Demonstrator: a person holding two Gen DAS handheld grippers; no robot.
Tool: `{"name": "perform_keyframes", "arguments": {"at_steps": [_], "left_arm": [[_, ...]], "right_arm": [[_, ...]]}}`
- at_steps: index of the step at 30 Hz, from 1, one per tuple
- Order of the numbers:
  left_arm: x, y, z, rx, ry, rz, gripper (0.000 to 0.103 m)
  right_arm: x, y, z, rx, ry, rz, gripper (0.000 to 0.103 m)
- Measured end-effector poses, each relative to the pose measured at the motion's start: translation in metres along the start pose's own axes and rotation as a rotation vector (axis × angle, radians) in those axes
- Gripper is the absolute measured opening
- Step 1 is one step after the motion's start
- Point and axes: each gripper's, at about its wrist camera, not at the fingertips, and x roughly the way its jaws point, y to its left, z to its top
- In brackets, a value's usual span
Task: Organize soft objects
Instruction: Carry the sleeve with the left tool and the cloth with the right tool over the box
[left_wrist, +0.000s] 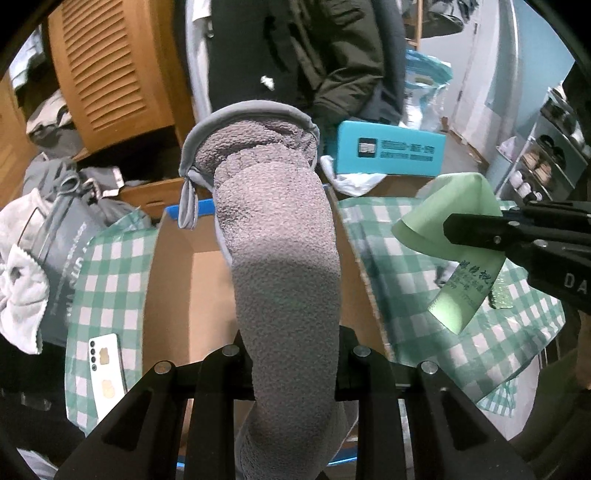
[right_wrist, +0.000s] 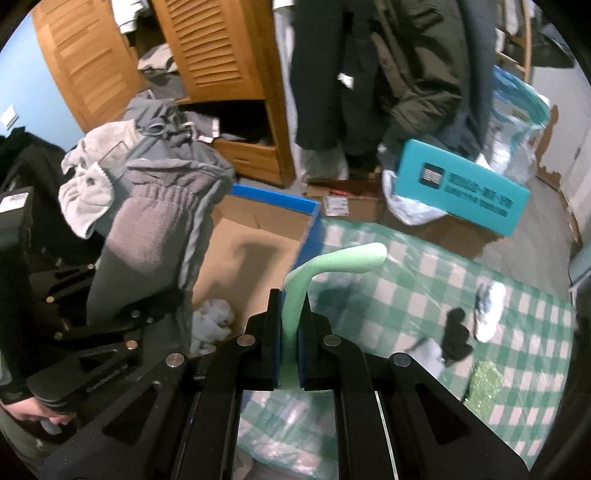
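Transport step: left gripper (left_wrist: 295, 369) fingers grasp grey towel (left_wrist: 280, 236); right gripper (right_wrist: 291, 347) clamps green cloth (right_wrist: 332, 262). Next: lower both into cardboard box (right_wrist: 255, 240) at 12 o'clock.

My left gripper (left_wrist: 295, 373) was mostly buried under the grey towel (left_wrist: 280, 258), which hid its fingertips and most of the box (left_wrist: 177, 280) floor. Towel's lower end ran off the frame bottom. Print on the green cloth (left_wrist: 448, 221) was too small to read. Small items on the checked cloth (right_wrist: 424, 291) were blurred, unidentifiable.
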Motion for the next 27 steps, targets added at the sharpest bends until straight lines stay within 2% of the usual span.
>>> {"name": "perform_keyframes", "arguments": {"at_steps": [15,27], "left_arm": [[0.016,0.039,-0.014,-0.05,0.058,0.047,0.024],[0.027,0.044,-0.021,-0.055,0.095,0.053,0.025]], "right_arm": [[0.047,0.063,0.016,-0.098,0.074,0.075,0.007],[0.074,0.072,0.01,-0.08,0.154,0.119,0.007]]}}
